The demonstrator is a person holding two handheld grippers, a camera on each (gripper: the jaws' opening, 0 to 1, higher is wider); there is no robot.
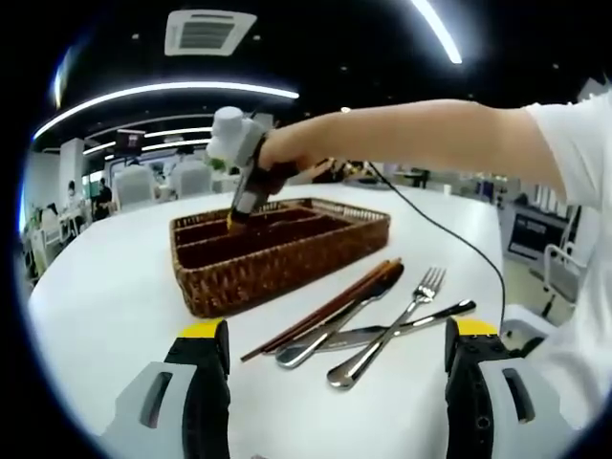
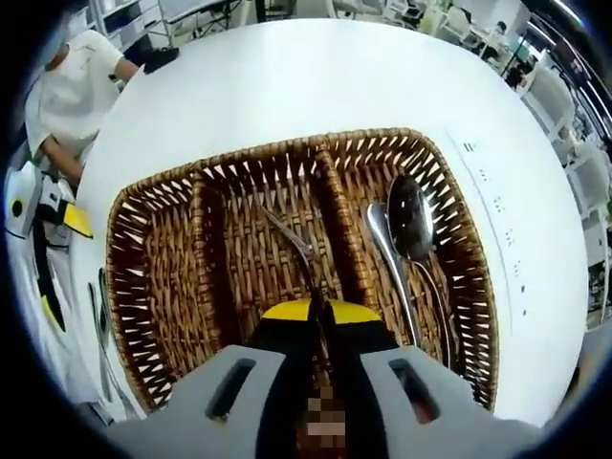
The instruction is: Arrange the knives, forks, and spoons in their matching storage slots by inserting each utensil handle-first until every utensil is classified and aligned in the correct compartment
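A brown wicker tray [image 2: 459,249] with three long slots lies under my right gripper [image 2: 317,308]. Its jaws are shut on a metal fork [image 2: 287,239], which hangs tines-forward over the middle slot. Two spoons [image 2: 409,218] lie in the right slot; the left slot looks bare. In the left gripper view, the tray [image 1: 287,263] sits mid-table, and a hand holds the right gripper [image 1: 241,191] down into its far side. My left gripper [image 1: 339,330] stands open low over the table. Just ahead of it lie a fork [image 1: 397,316], a knife [image 1: 335,325] and brown chopsticks [image 1: 325,304].
The white table [image 1: 105,287] has free room left of the tray. A black cable [image 1: 449,239] runs across it on the right. Chairs and other tables stand behind. The left gripper [image 2: 43,225] shows left of the tray, by the person's white shirt.
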